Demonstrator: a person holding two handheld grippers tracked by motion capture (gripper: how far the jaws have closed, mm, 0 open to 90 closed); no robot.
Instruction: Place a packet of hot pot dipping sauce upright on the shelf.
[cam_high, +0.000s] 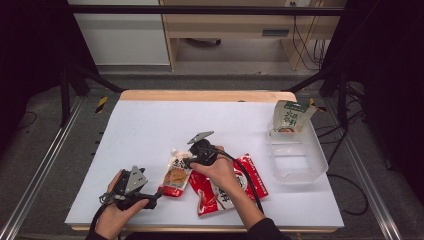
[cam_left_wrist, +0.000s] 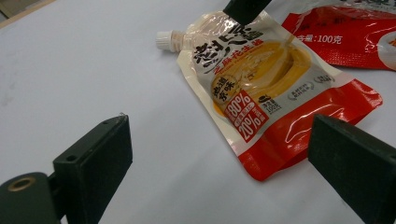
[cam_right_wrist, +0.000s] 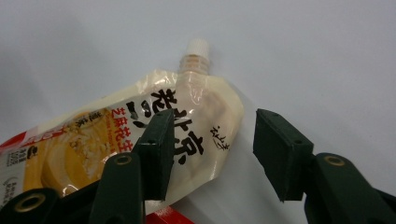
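Left claw (cam_high: 150, 199) resting low near the table's (cam_high: 150, 125) front edge, jaws spread wide and holding nothing, aimed at the spouted pouch (cam_high: 176, 175) lying flat just to its right. Right claw (cam_right_wrist: 210, 149) poised over the pouch's upper corner below the white cap (cam_right_wrist: 196, 48), jaws parted and straddling the edge, nothing pinched yet. Likely trouble: closing on thin slick film alone, slipping off, or dragging the red packet (cam_high: 227, 187) lying partly underneath.

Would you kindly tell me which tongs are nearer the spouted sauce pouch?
Right. The right tongs hover open over the spouted sauce pouch near its spout end; the left tongs sit open farther off, beside its bottom end.
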